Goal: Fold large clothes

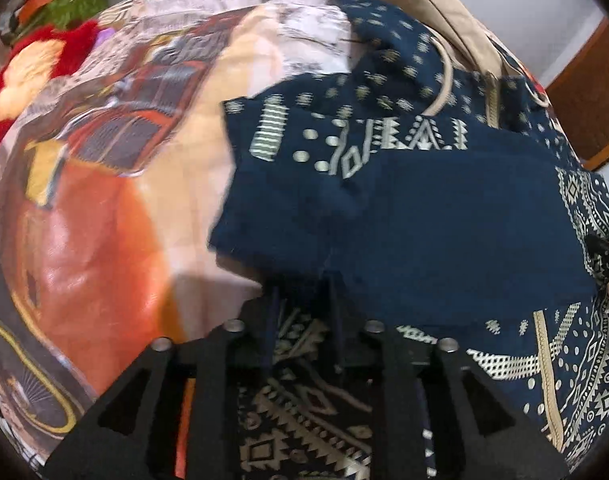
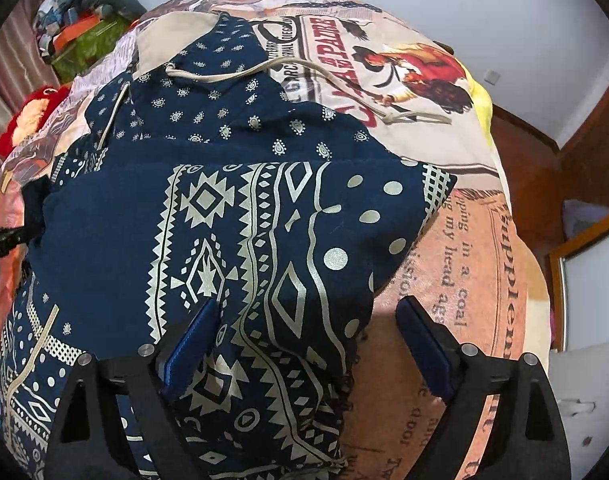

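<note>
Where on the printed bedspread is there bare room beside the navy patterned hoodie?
Bare printed bedspread lies past the navy patterned hoodie's right edge, under the right gripper, and, in the left view, beyond its left edge. The far left corner is crowded by a red plush toy.

Both cameras ride on the grippers, looking steeply down and close over a bed [image 2: 476, 248]. The left wrist view, somewhat blurred, faces the hoodie [image 1: 444, 220] from its left side; the right wrist view faces it from the right. Both share the hoodie and bedspread.
</note>
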{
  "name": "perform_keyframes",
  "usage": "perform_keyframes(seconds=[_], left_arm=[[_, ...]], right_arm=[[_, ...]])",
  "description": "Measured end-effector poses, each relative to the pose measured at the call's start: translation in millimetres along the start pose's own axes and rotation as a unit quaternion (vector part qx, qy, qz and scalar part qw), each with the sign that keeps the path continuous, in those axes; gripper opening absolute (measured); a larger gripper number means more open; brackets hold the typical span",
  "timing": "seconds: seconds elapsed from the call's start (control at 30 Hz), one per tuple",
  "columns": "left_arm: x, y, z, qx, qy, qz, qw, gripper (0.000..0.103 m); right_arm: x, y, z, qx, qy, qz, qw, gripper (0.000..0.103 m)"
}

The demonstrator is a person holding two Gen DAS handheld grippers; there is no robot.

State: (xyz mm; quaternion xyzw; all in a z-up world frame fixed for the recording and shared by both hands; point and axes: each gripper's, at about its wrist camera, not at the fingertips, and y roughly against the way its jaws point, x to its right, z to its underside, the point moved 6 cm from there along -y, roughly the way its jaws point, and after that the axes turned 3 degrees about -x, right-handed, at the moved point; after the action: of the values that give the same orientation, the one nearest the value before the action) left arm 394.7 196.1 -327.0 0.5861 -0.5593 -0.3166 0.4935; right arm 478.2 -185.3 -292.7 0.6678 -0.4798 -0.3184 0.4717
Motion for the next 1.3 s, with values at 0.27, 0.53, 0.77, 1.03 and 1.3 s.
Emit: perform_keyframes(seconds=[0.27,0.53,0.77,1.03,1.3], left_arm=[[-35.5,27.8,1.5,0.015,0.022,-0.052,0.9983,0.033],[-16.4,72.7,-36.4,0.070,-0.019,-0.058,0.9957,0.033],[31.7,110.7,-88.4,0.135,-0.059,-0.037,0.9884,0.055],[64.0,101.4,-150.1,0.162,-0.066,-0.033,0.9840,0.066],[57.0,33.0,-201.9,0.113,-0.013,-0.006,0.9935,0.067]], right_arm=[[0.2,-0.7,0.4,0.000,0.001,0.001,1.000,0.091],[2.5,26.6,-18.1,0.019,-0.010,-0.005,1.000,0.090],[-7.0,81.1,-69.1,0.094,-0.006,-0.019,0.995,0.090],[-42.9,96.9,-141.3,0.151,0.016,-0.034,0.988,0.091],[-61.4,22.6,-202.9,0.107,-0.003,-0.056,0.993,0.091]])
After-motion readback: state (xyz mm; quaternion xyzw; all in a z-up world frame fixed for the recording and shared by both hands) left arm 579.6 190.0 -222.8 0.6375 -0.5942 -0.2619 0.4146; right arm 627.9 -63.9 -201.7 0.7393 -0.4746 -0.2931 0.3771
